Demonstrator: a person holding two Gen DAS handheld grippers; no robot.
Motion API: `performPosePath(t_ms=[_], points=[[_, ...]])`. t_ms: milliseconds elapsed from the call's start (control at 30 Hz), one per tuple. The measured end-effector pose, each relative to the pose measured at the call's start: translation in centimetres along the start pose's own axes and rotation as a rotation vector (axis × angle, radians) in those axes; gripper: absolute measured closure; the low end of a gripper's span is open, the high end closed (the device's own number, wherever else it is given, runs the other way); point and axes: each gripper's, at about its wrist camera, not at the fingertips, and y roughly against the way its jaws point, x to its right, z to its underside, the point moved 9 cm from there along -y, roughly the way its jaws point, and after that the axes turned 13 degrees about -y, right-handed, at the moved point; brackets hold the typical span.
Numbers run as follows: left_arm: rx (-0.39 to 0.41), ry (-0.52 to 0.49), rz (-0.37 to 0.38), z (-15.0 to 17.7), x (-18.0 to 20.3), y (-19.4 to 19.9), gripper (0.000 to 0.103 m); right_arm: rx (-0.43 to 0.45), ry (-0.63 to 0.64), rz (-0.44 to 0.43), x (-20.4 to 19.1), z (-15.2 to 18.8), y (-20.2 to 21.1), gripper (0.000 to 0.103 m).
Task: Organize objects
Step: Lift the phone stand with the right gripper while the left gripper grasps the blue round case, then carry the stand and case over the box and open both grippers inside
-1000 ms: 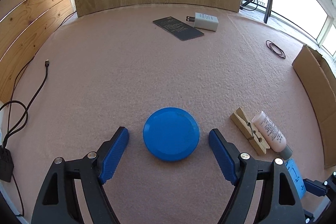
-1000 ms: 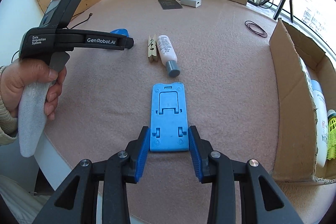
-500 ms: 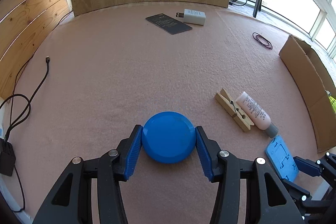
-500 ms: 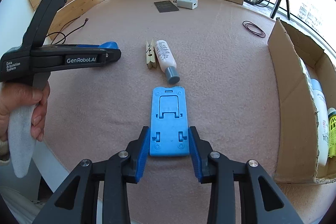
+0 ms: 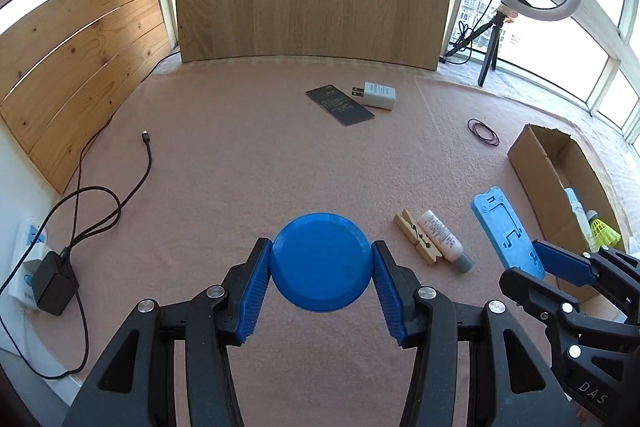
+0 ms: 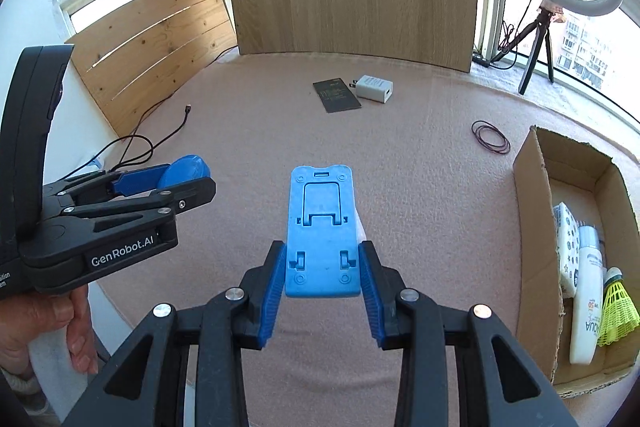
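Note:
My left gripper (image 5: 320, 259) is shut on a round blue lid (image 5: 320, 261) and holds it lifted above the pink table cover; it also shows in the right wrist view (image 6: 186, 167). My right gripper (image 6: 322, 267) is shut on a flat blue phone stand (image 6: 320, 223) and holds it raised off the table; the stand also shows in the left wrist view (image 5: 506, 227). A wooden clothespin (image 5: 416, 241) and a small white tube (image 5: 442, 239) lie side by side on the table between the two grippers.
An open cardboard box (image 6: 536, 211) at the right holds a sunscreen bottle (image 6: 586, 291), a yellow shuttlecock (image 6: 618, 307) and a patterned pack. A dark card (image 5: 339, 105), a white charger (image 5: 378, 95) and a hair tie (image 5: 483, 132) lie farther back. A cable (image 5: 120, 183) runs at the left.
The left gripper closed on the blue lid and lifted it. The right gripper, shut on the phone stand throughout, lifted it off the table. Both cameras rose.

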Motion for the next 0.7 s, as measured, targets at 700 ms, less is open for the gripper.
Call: performPosePath(t_ms=[700], points=[[0.156,0.045,-0.072,-6.8,-1.9,9.6,0.05,0.218,0.021,-0.033,-2.4,-8.9,6.8,0.07]])
